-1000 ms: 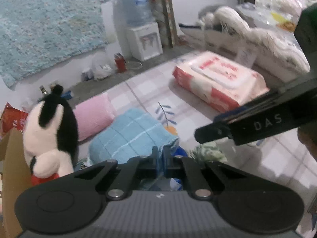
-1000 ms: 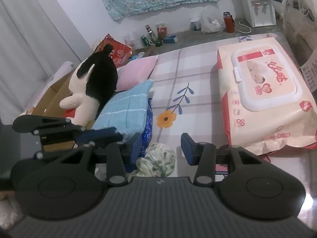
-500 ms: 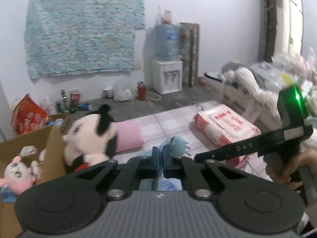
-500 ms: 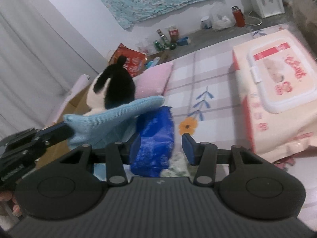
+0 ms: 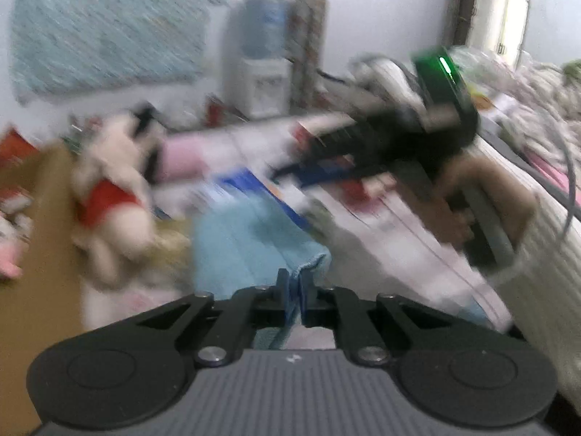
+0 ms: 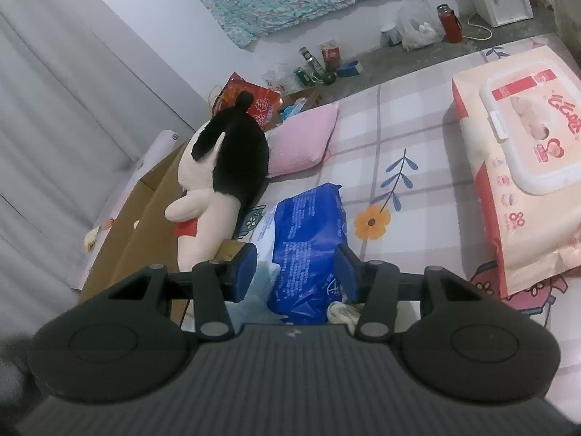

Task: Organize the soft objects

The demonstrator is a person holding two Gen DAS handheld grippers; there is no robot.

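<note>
My left-wrist view is badly smeared by motion, so much of it is only colour and outline. At its far left I make out the wall of a cardboard box [image 5: 32, 218], its contents reduced to pale and pink blobs. Right of it is the black-and-white plush toy [image 5: 116, 181] with a red patch, its face unreadable. In the near centre my left gripper [image 5: 295, 290] has its jaws pressed together on the corner hem of the light blue towel [image 5: 247, 239], which spreads away from the fingertips; the lower part of the cloth is hidden behind the gripper body. Further right, my right hand [image 5: 472, 210] and the dark tool it holds blur into one shape with a green light on top.

The right-wrist view is sharp. At the left, the plush toy [image 6: 225, 167] leans against the box edge [image 6: 152, 214], back turned, face hidden. A pink pillow [image 6: 301, 141] lies just beyond it on the checked floral sheet [image 6: 410, 181]. My right gripper [image 6: 296, 267] stands wide open and holds nothing; a blue plastic pack [image 6: 308, 239] shows between its fingertips, its near end cut off by the gripper body. A pale scrap of the towel [image 6: 254, 290] peeks out beside the left fingertip, and a crumpled cream cloth [image 6: 343, 312] is mostly covered. At the far right lies a large wet-wipes pack [image 6: 523, 167], cropped by the frame.
</note>
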